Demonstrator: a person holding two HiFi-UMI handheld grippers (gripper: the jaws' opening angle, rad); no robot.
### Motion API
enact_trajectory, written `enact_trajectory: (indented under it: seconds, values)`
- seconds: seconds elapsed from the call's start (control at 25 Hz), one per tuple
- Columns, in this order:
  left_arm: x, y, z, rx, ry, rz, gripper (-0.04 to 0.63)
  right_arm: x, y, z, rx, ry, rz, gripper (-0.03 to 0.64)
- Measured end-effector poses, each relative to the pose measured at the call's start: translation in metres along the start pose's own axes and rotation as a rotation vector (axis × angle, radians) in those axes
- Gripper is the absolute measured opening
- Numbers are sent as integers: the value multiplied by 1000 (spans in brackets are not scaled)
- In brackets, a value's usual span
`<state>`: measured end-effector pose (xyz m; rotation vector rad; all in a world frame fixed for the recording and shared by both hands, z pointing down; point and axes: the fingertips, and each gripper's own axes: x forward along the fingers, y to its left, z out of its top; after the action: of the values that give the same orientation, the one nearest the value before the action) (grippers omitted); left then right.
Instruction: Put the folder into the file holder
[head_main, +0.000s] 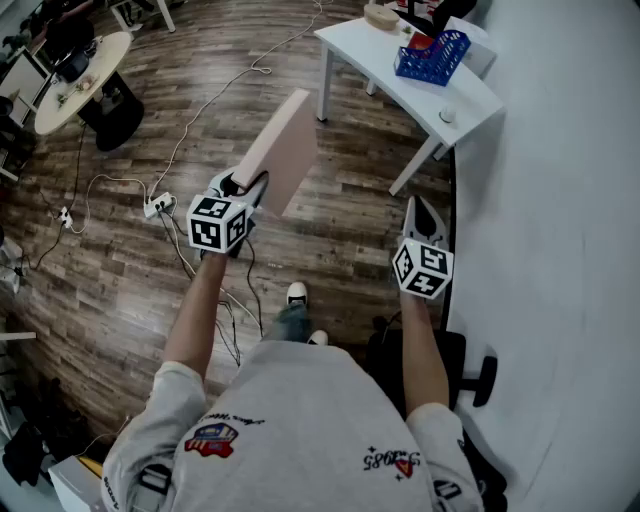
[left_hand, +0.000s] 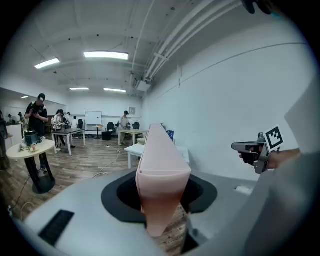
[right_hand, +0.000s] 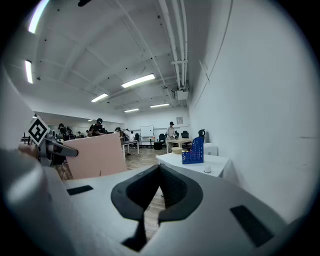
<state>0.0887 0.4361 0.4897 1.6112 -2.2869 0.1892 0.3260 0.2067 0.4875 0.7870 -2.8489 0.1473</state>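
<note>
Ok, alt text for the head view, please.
From above: the left claw grips a pink folder over a wood floor. The right claw is shut, empty. A blue file holder sits on a white table ahead.

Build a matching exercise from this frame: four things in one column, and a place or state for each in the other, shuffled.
Things:
1. folder
2. file holder
3. right tool
4. round table

Place or state:
a. on the white table
b. empty, jaws together
c. top left of the head view
d. clamped in the left tool

Pairs: 1-d, 2-a, 3-b, 4-c
</note>
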Motion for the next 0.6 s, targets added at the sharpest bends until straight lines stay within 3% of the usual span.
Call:
enact_trajectory:
  seconds: [0.28, 0.4, 0.6]
  values:
    - [-56, -66, -35, -17, -27, 19, 160, -82, -4, -28, 37, -26, 66, 2]
    - [-67, -76, -33, -23, -39, 26, 160, -99, -5, -27, 70, -29, 96, 2]
    - [-70, -79, -26, -21, -71, 34, 160, -99, -16, -24, 60, -32, 73, 2]
